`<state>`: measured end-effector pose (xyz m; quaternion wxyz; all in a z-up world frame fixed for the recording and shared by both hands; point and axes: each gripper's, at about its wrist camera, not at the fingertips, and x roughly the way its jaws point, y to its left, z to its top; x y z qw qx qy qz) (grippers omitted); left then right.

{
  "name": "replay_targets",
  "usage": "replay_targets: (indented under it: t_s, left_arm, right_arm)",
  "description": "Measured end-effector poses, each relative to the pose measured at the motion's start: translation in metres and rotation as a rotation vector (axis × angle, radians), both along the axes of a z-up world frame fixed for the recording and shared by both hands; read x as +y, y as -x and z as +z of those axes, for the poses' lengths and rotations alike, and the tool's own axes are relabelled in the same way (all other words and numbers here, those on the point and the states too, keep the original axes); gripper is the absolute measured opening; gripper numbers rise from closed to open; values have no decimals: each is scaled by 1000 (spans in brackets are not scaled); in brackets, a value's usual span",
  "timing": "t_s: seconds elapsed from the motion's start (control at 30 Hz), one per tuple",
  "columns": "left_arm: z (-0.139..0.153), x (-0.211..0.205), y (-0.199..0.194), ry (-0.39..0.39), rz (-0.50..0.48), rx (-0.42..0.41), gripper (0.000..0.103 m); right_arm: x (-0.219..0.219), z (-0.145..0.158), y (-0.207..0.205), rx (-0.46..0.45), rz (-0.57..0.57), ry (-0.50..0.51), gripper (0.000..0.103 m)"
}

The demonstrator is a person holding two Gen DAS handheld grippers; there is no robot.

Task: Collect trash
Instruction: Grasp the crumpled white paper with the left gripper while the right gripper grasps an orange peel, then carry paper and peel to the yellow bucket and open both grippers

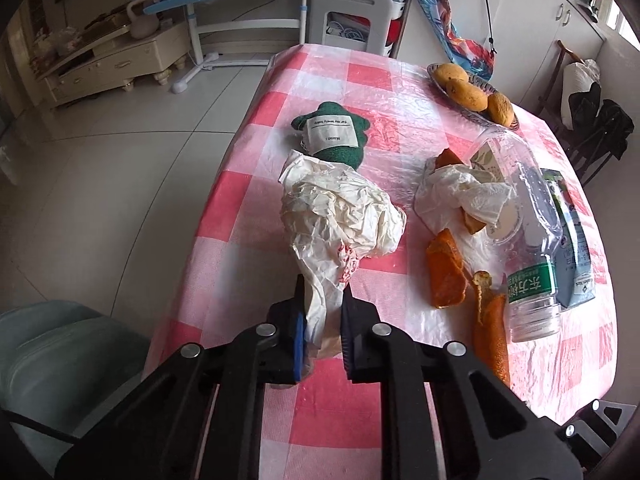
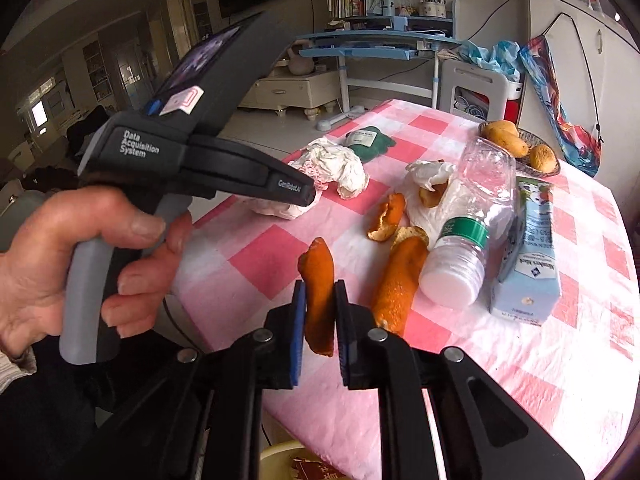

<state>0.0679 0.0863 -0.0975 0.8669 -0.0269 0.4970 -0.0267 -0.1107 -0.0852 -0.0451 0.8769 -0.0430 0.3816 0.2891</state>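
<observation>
Both claws are clamped: left gripper (image 1: 323, 300) on the near tail of the soft, featherlight crumpled paper (image 1: 340, 216) at the table's (image 1: 256, 208) left edge, right gripper (image 2: 320, 300) on a limp orange peel (image 2: 319, 280), best pinched mid-strip.

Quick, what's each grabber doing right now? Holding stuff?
Left gripper: closed on the crumpled white plastic bag.
Right gripper: closed on a piece of orange peel.
</observation>
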Motion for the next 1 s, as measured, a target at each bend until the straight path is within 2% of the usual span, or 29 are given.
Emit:
replay_targets:
  t_s: [0.23,0.4,0.63,0.8,1.0]
  left_arm:
    - [27,-7,36,45,-47,-107,13]
    - [38,-15,62,50,-91,-160,13]
    - [32,-30,101,57,-150,-161,13]
    - [29,-51,137,44,-244,-173,13]
    - [13,-76,177,49,-353,-126,13]
  right_arm:
    - [-24,5,21,13,-65,-41,15]
    - [-40,6,37,38,-110,-68,15]
    - [-59,-5,64,126,-160,-83,15]
    - [-69,-18,83,207,-183,-70,15]
    - [-80,-26,101,257,-230,-86,17]
